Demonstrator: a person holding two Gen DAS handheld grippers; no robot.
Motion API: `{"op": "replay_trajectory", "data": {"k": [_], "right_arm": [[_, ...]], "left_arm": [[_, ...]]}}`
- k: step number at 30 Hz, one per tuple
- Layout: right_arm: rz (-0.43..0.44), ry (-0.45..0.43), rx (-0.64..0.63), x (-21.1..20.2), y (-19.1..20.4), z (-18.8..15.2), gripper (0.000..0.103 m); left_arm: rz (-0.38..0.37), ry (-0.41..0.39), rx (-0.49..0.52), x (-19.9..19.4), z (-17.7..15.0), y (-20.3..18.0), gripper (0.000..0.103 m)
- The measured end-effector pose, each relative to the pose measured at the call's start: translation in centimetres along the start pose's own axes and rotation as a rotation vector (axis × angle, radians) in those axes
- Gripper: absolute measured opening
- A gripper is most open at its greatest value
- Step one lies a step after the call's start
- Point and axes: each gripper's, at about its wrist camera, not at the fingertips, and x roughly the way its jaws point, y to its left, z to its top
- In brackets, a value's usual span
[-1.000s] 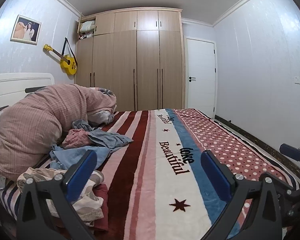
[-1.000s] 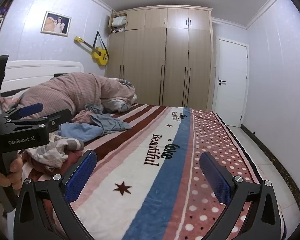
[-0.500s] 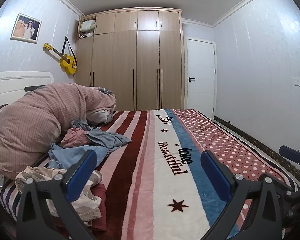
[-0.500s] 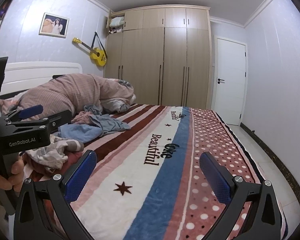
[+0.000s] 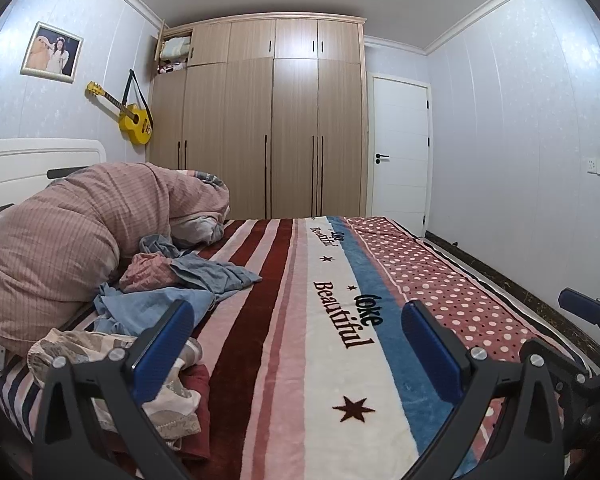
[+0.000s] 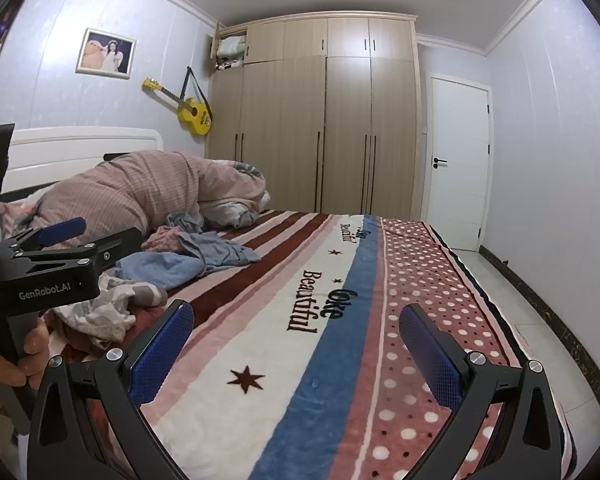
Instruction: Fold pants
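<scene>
A heap of crumpled clothes lies on the left side of the bed: a patterned beige garment [image 5: 100,350] nearest, light blue cloth [image 5: 148,306] behind it, a grey-blue piece [image 5: 216,274] and a pink piece [image 5: 148,272]. I cannot tell which of them are the pants. My left gripper [image 5: 296,340] hovers open above the striped blanket [image 5: 300,320], its left finger over the heap's edge. My right gripper [image 6: 296,344] is open over the blanket [image 6: 300,360], holding nothing. The same heap [image 6: 160,268] shows at the left of the right wrist view.
A bunched pink duvet [image 5: 72,240] sits by the white headboard [image 5: 32,164]. A wooden wardrobe [image 5: 276,128] and a white door [image 5: 400,152] stand beyond the bed. A hand [image 6: 8,364] holds the left gripper's body [image 6: 44,276]. Floor [image 6: 540,320] runs along the bed's right side.
Both views have shifted only slightly; the cameras tilted a little. The clothes have not moved and both grippers stay open.
</scene>
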Motion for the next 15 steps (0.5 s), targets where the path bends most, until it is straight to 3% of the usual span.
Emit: {"op": "replay_trajectory", "data": {"k": [15], "right_arm": [[-0.003,-0.001,0.003,-0.08,0.12,0.06,0.103]], "left_arm": [[-0.003,-0.003,-0.003,-0.04,-0.1,0.04,0.102]]}}
